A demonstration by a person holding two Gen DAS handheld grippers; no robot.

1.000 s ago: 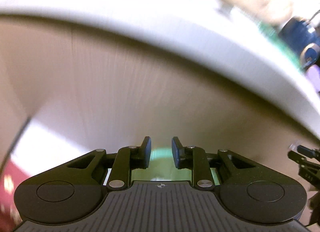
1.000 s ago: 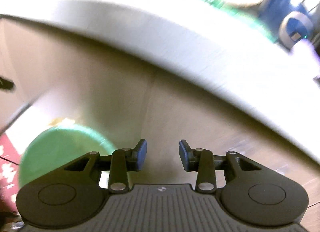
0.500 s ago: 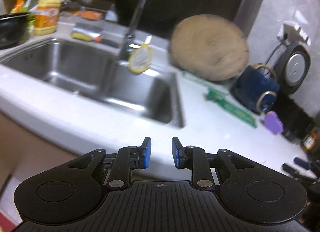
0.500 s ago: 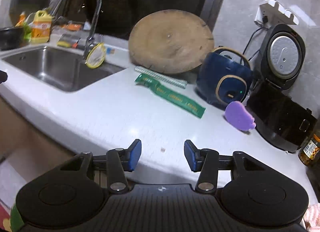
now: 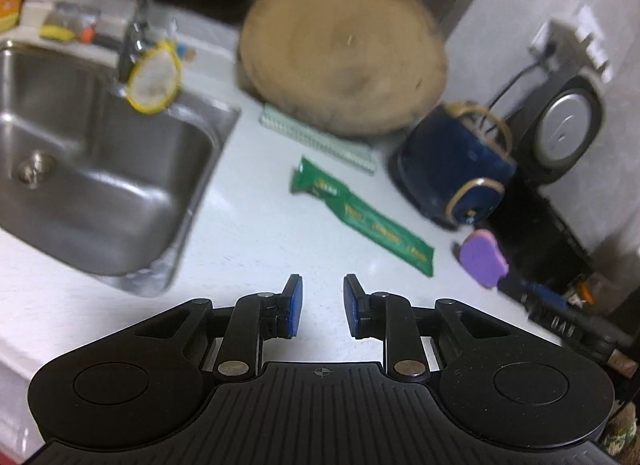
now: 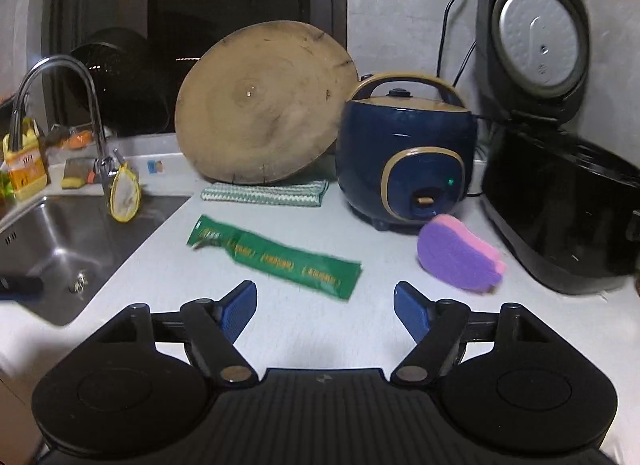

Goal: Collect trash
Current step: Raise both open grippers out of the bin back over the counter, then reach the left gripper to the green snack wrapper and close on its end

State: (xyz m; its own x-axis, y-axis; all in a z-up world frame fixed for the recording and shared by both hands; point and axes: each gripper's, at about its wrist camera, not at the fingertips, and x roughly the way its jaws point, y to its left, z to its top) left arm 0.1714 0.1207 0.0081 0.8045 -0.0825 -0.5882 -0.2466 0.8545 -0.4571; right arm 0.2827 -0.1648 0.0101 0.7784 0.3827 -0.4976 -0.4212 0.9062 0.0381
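A long green wrapper (image 6: 276, 259) with yellow print lies flat on the white counter (image 6: 332, 329); the left wrist view shows the same wrapper (image 5: 368, 225) running diagonally. My right gripper (image 6: 325, 307) hovers over the counter just short of the wrapper, its jaws opening wide with nothing between them. My left gripper (image 5: 320, 305) hangs above the counter's near part, its blue pads a small gap apart and empty. The wrapper lies ahead and slightly right of it.
A steel sink (image 5: 80, 185) with a tap (image 6: 60, 105) is on the left. A round wooden board (image 6: 264, 121) leans at the back over a folded cloth (image 6: 264, 193). A blue rice cooker (image 6: 404, 153), a purple sponge (image 6: 460, 257) and an open black cooker (image 6: 560, 193) stand right.
Both grippers rose from in front of the cabinet below the counter edge to above the counter and moved closer to the wrapper. The right jaws spread much wider; the left gap stayed the same.
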